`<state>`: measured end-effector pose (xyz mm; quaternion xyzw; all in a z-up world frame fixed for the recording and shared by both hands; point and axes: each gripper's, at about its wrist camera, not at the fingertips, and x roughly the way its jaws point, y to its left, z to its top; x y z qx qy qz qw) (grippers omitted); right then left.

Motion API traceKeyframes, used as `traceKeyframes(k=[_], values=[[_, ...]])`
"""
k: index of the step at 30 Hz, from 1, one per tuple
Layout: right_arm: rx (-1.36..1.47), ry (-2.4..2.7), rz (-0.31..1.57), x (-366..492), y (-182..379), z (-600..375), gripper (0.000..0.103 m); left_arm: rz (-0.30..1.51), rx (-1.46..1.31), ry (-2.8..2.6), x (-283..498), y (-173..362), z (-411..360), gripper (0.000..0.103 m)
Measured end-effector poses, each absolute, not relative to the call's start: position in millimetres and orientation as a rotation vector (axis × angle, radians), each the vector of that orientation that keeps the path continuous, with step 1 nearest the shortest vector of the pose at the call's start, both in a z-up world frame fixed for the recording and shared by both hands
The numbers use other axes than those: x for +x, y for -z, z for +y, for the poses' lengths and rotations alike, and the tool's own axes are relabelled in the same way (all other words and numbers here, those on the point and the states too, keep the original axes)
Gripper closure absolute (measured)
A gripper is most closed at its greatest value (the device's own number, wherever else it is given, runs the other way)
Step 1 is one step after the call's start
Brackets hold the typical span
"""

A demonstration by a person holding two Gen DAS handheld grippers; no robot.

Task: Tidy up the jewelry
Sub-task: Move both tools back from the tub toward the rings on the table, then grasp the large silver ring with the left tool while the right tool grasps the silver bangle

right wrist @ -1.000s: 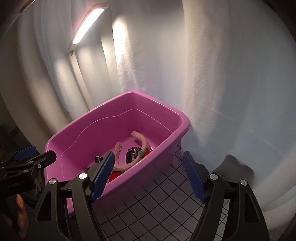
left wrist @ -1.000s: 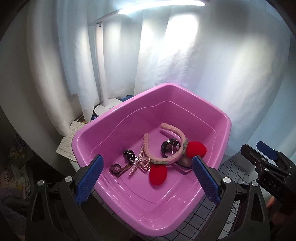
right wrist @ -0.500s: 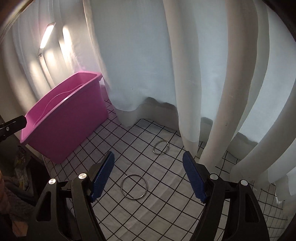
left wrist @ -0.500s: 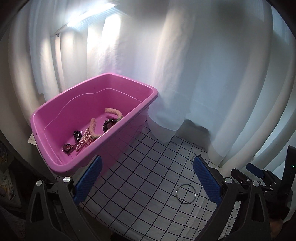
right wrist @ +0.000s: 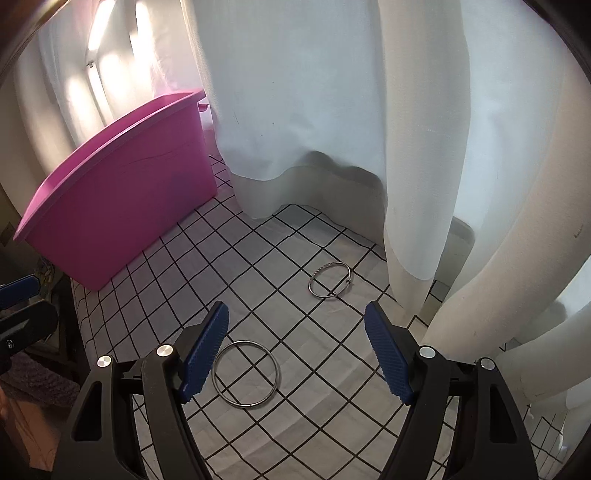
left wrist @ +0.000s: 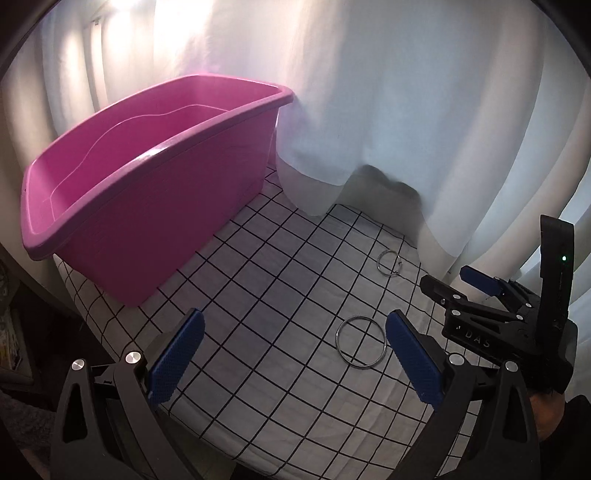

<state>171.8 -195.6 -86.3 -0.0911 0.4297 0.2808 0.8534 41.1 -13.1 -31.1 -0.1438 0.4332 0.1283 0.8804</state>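
Two silver bangles lie on the black-and-white checked cloth (left wrist: 258,295). The larger plain bangle (left wrist: 360,316) (right wrist: 277,369) rests just ahead of my left gripper's right finger, and beside my right gripper's left finger. The smaller bangle (left wrist: 378,265) (right wrist: 310,284) lies farther back, near the curtain hem. My left gripper (left wrist: 294,315) is open with nothing between its fingers. My right gripper (right wrist: 296,308) (left wrist: 445,278) is open too, hovering to the right of the larger bangle. The pink tub (left wrist: 147,184) (right wrist: 122,184) stands at the left; its wall hides the contents.
White curtains (right wrist: 314,110) hang along the back and right, their hems touching the cloth. A lit lamp (right wrist: 98,33) glows behind the tub. The table's edge (left wrist: 85,306) drops off at the left, below the tub. My left gripper's finger (right wrist: 18,291) shows at the right wrist view's left edge.
Both grippers swung away from above the tub, rightward and lower over the checked cloth. The two bangles came into view and grew nearer. The tub's contents dropped out of sight.
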Motion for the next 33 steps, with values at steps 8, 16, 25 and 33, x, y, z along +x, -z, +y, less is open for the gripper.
traceKeyframes(k=[8,16,25,33], values=[[-0.275,-0.736,0.927,208.1,129.8,-191.7,0.030,0.947,-0.427,-0.469,39.9,86.7,-39.5,0.006],[-0.344,-0.848,0.927,238.1,163.2,-189.5,0.030,0.922,-0.475,-0.585,55.4,120.8,-70.9,0.006],[-0.388,-0.885,0.902,263.7,183.8,-190.1,0.030,0.943,-0.510,-0.615,79.2,155.9,-87.1,0.006],[-0.427,-0.932,0.854,266.9,186.6,-193.2,0.030,0.951,-0.500,-0.649,93.1,169.8,-97.2,0.006]])
